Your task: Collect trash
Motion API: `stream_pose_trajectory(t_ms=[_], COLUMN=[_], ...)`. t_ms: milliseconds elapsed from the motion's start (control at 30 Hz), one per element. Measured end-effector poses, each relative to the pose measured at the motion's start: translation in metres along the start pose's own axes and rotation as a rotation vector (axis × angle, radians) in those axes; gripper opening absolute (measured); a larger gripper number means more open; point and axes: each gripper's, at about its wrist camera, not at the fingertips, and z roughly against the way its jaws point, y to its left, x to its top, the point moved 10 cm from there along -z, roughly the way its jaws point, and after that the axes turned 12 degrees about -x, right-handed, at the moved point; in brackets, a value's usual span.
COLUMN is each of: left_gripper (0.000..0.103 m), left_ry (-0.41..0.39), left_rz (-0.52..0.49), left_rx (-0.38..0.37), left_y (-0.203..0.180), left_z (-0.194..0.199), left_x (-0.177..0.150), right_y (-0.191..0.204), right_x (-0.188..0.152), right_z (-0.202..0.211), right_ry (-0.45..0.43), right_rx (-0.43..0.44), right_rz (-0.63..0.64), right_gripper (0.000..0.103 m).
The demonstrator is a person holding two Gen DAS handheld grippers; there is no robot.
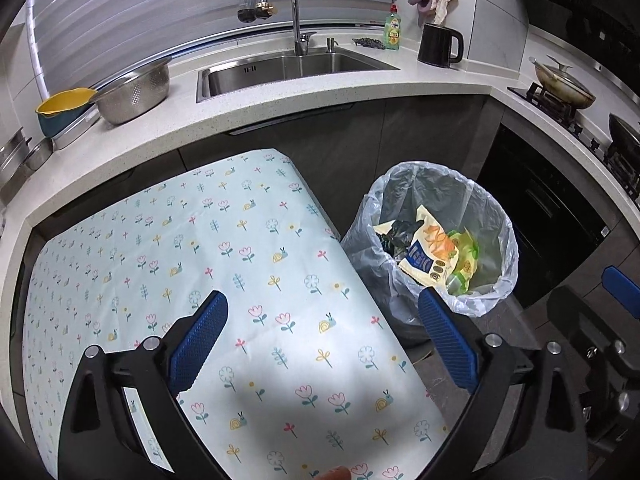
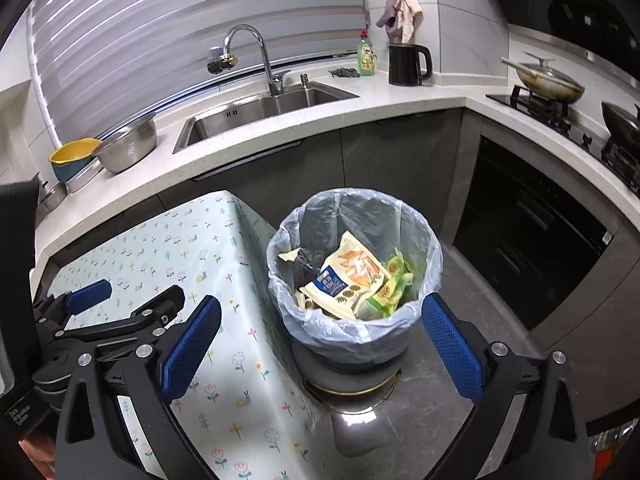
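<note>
A round trash bin [image 1: 496, 216] [image 2: 384, 340] lined with a clear plastic bag stands on the floor beside a small table. Inside lie a yellow snack wrapper [image 1: 430, 254] [image 2: 344, 276], a green wrapper [image 1: 466, 258] [image 2: 394, 284] and a dark wrapper [image 1: 396, 234]. My left gripper [image 1: 322, 320] is open and empty above the table's flowered cloth [image 1: 224, 280]. My right gripper [image 2: 320, 328] is open and empty, just in front of and above the bin. The left gripper also shows at the left of the right wrist view [image 2: 132, 296].
A white counter [image 1: 320, 88] [image 2: 360, 112] with a steel sink [image 1: 280, 68], colander [image 1: 134, 94], yellow bowl [image 1: 66, 104], black kettle [image 1: 440, 46] and soap bottle [image 1: 393, 28] runs behind. A stove with a pan [image 1: 564, 84] and a dark oven [image 2: 528, 236] stand right.
</note>
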Motion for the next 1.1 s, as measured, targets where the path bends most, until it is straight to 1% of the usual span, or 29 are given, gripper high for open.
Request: stream_pose_trajectory(t_ms=[267,400,733,1100], left_gripper=[0.092,0.092,0.092,0.092], left_ry=[0.013,0.014,0.024,0.027], left_rz=[-0.001,0.004,0.009,0.012], left_rx=[0.015,0.017,0.031,0.031], left_y=[-0.004,-0.006,-0.008,-0.009], left_z=[-0.003,-0.004,-0.004,-0.002], left_x=[-0.009,-0.011,-0.02,-0.028], right_y=[-0.013,-0.016,-0.017,-0.017], right_x=[-0.01,-0.013,-0.02,-0.024], right_z=[-0.006,-0.007,-0.006,-0.004], right_ry=[0.024,0.021,0.021,0.019], right_rx=[-0.031,-0.039,-0.042,-0.047], right_rz=[0.01,0.024,0.051,0.067], right_gripper=[0.097,0.097,0.097,0.097])
